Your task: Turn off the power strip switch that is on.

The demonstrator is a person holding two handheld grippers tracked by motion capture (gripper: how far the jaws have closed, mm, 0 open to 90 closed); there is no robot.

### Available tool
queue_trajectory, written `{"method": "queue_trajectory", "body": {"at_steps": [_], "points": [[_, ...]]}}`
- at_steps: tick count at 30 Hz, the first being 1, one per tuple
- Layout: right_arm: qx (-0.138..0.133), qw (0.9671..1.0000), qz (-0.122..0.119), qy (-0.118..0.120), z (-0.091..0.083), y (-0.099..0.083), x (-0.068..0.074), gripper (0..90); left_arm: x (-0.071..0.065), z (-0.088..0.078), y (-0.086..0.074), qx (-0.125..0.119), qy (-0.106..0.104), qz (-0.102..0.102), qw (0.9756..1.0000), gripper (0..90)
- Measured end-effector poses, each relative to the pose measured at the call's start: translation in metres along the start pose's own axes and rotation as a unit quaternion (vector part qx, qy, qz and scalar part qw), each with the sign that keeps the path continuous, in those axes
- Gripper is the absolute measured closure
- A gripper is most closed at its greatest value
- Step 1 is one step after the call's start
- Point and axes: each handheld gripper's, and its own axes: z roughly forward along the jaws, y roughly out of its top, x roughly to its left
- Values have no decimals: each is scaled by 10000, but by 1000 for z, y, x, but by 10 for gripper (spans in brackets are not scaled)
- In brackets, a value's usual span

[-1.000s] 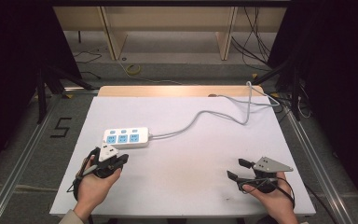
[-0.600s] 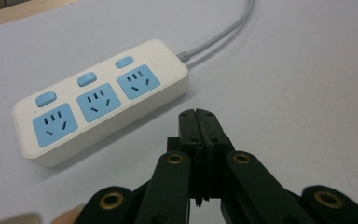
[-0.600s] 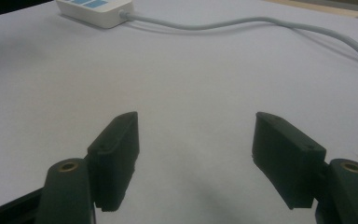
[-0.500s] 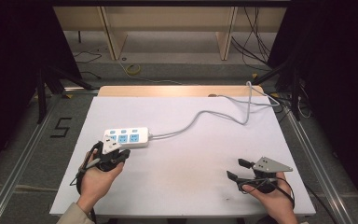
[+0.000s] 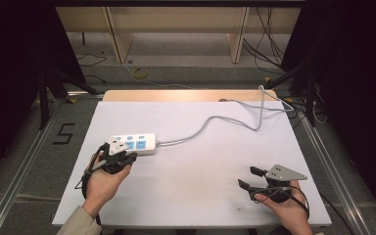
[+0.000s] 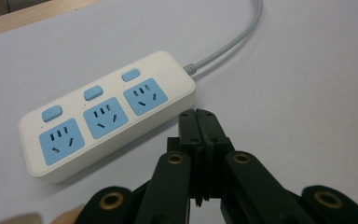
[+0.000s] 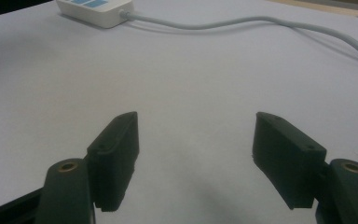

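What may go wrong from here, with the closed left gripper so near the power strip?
1. The left gripper has its jaws shut beside the power strip; pushing on may slide the strip across the table rather than press a switch.
2. The grey cable lies loose over the far edge, so it might drag the strip.
3. The right gripper is open and far off, so nothing steadies the strip.

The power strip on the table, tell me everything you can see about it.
The power strip is a white, rounded plastic bar lying flat on the white table. It has three light-blue sockets in a row, each with a light-blue switch beside it; nothing is plugged in. A grey cable leaves one end toward the far right edge. The shut left gripper hovers beside it.
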Motion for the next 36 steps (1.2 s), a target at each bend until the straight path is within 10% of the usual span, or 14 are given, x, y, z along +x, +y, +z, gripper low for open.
{"method": "queue_trajectory", "body": {"at_steps": [36], "points": [[-5, 10000, 4, 31, 1, 0, 0, 324, 11, 19, 28, 249, 38, 126, 9996, 895]]}}
